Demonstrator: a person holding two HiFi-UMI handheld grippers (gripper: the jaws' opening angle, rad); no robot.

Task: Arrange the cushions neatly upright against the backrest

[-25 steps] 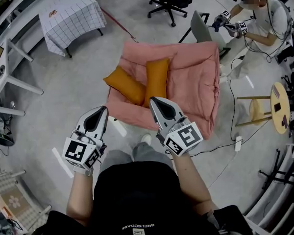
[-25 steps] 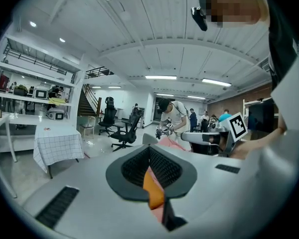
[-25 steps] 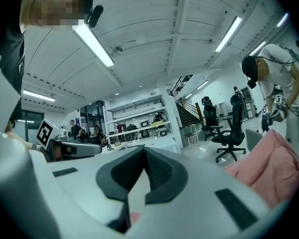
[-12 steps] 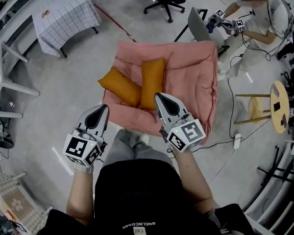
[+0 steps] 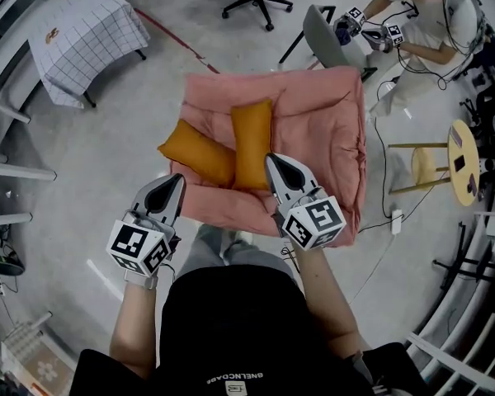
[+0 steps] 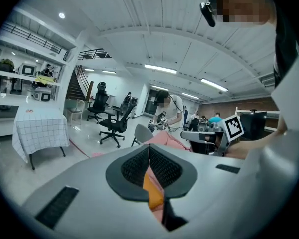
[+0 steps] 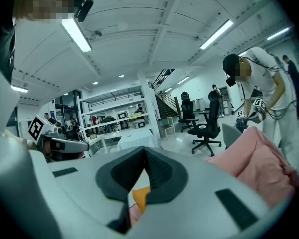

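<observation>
While both grippers hover at the near edge of the seat, neither holds anything. The left gripper (image 5: 175, 185) and the right gripper (image 5: 277, 165) each have their jaws pressed together, with only a sliver of orange showing past the tips.

Just ahead of the right gripper, slightly to its left, lies the straight cushion (image 5: 252, 141), its near end close beside the tip. Ahead of the left gripper and a little to its right lies the slanted cushion (image 5: 196, 151). The two orange cushions appear to meet at their near ends and to rest flat rather than upright.

Both sit on the pink-covered sofa (image 5: 322, 122), whose bulk rises to the right of the right gripper. From above, the backrest cannot be placed with certainty. Well beyond the sofa, another person (image 5: 433, 23) works with a second pair of grippers.

Hazards, as judged:
- Closed jaws would only shove a cushion.
- A deep bite could catch the loose pink cover too.
- Moving one cushion may drag its touching neighbour.
- Soft filling may slump once released.
</observation>
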